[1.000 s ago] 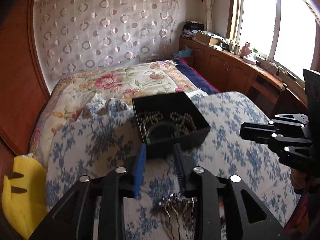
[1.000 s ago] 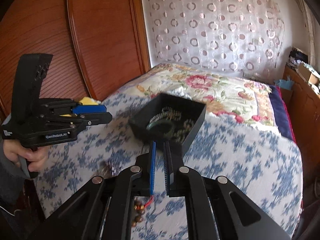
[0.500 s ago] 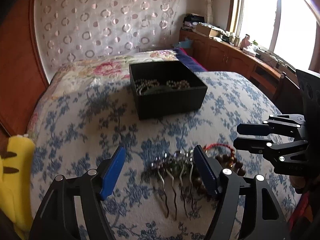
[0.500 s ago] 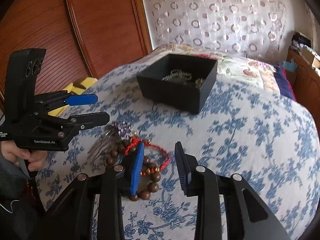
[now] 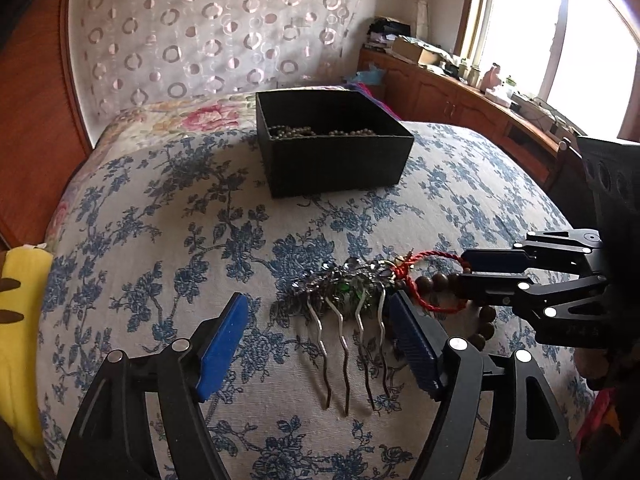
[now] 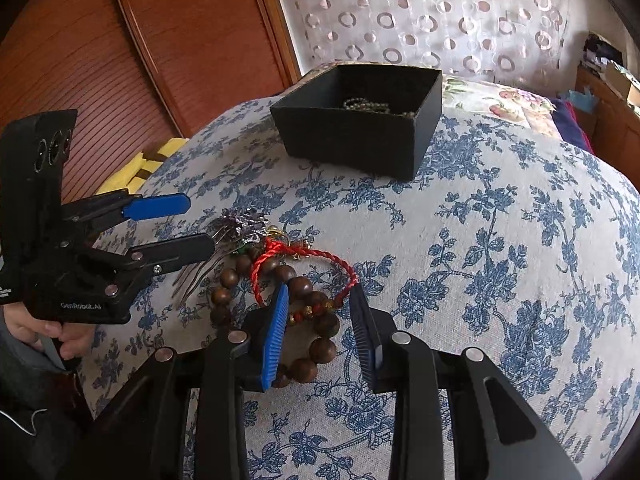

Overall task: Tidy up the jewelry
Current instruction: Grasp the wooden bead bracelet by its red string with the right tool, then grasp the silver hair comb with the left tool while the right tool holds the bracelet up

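Clearly the pick-up step — the left gripper [image 5: 316,340] gapes around the hair comb [image 5: 344,300], the right gripper [image 6: 320,328] straddles the bead bracelet [image 6: 304,292] unclenched, both on the bedspread [image 6: 500,260]; next, squeeze, then carry to the black box [image 5: 332,160].

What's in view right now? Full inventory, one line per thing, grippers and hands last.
box: 1, black, open, far side of the bedspread, beads inside
hair comb: 1, silver with green stone, bedspread, between the left gripper's fingers
bead bracelet: 1, brown, beside the comb, between the right gripper's fingers
cord bracelet: 1, red, over the bead bracelet
bedspread: 1, white with blue flowers
plush: 1, yellow, left bed edge
left gripper: 1, black, blue pads, open around the comb
right gripper: 1, black, blue pads, open
hand: 1, holding the left gripper's handle
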Tool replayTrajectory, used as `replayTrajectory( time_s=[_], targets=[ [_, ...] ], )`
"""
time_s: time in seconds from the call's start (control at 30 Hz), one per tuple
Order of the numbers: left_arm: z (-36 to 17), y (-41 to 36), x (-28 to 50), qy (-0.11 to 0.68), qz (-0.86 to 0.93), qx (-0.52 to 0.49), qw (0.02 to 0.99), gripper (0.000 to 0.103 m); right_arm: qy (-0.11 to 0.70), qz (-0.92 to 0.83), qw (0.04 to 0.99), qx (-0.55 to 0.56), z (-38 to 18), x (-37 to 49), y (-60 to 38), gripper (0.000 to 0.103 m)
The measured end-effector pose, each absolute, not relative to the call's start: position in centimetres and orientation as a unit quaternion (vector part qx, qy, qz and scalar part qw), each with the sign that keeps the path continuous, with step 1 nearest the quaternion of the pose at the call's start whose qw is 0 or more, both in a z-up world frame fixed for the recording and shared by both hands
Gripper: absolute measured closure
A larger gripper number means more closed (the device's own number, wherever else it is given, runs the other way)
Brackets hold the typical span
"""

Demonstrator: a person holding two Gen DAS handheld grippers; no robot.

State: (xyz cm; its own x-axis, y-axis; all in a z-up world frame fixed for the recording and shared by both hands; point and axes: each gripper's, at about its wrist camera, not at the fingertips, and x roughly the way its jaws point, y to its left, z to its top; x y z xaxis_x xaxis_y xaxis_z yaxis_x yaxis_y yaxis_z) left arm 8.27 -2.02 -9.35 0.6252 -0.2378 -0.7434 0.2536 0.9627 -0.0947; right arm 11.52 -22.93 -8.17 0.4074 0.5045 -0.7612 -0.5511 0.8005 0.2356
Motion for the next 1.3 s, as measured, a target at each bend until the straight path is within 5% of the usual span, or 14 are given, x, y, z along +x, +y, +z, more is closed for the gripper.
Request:
replayTrajectory(
  time_s=[0.03,0.13,0.9,1.0,1.3],
  targets=[
    [-9.4,-2.1,8.3,0.412,-0.137,0.009,0.901,0.032,0.443,0.316,0.839,-0.024,-8.2,11.5,-23.0,0.082],
    [-9.6,-2.3,8.5,0.417,-0.141,0.009,0.898,0.032,0.436,0.321,0.841,-0.019,-8.0,11.6,-23.3,0.094],
    [-10.6,-3.9,11.6,0.438,-0.15,-0.019,0.886,0.029,0.366,0.287,0.885,-0.012,-4.6,10.3,-27.7,0.095],
    [-10.6,-3.9,11.5,0.436,-0.146,-0.019,0.888,0.041,0.368,0.287,0.884,-0.01,-4.9,10.2,-27.8,0.095],
    [-9.8,-3.3,10.5,0.422,-0.133,-0.017,0.897,0.041,0.369,0.286,0.884,-0.009,-5.2,10.2,-27.8,0.095]
  ],
)
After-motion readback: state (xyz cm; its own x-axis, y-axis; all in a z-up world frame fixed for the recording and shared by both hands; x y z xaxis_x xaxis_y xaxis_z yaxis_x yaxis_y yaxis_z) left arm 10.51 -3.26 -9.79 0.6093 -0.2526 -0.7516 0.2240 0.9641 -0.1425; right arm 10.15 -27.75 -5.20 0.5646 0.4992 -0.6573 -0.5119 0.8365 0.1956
